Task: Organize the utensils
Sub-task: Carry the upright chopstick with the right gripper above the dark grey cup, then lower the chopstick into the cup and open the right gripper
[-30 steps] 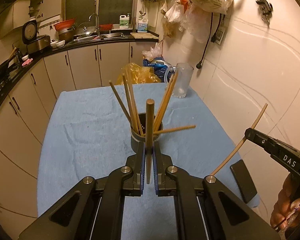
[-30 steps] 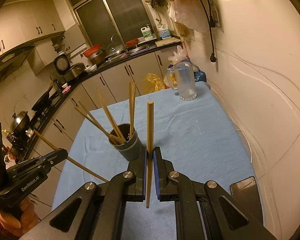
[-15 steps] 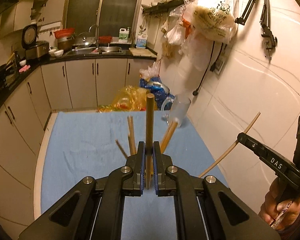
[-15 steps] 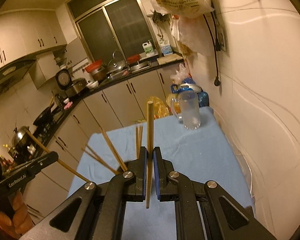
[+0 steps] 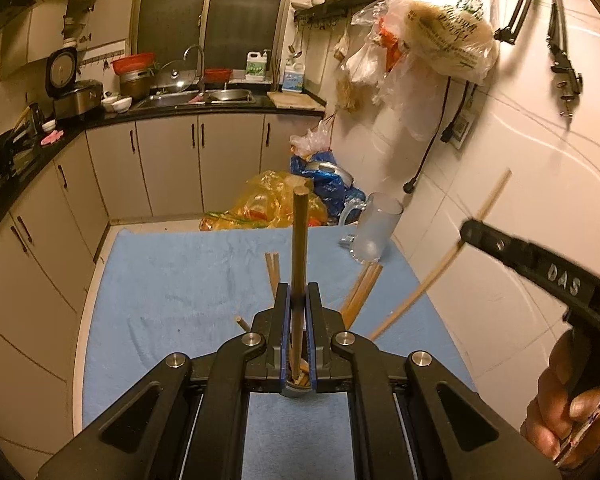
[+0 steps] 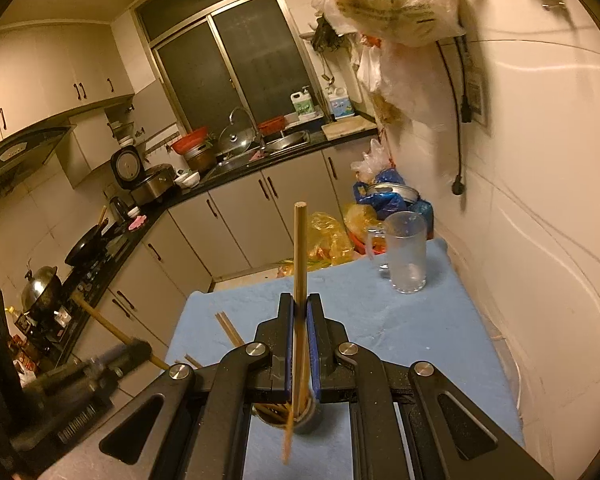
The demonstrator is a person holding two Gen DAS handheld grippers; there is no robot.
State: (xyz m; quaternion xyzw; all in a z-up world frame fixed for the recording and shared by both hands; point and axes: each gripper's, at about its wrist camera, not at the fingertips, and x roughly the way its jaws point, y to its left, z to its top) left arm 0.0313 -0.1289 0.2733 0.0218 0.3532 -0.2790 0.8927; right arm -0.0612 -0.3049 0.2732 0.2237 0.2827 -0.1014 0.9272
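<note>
Left gripper (image 5: 299,300) stays clamped on a dark chopstick (image 5: 299,248) and right gripper (image 6: 300,312) on a pale chopstick (image 6: 299,264). Both have risen over the holder (image 6: 306,420), which now sits at 6 o'clock beneath the jaws instead of ahead on the blue cloth (image 5: 180,280).

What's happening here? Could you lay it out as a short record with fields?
Setting: kitchen table under a blue cloth
Left gripper: shut on a dark chopstick, held upright
Right gripper: shut on a light chopstick, held upright
Holder: grey cup below both grippers, holding several chopsticks
Also on table: glass mug, far right corner
Stage: both sticks above the cup, not released
</note>
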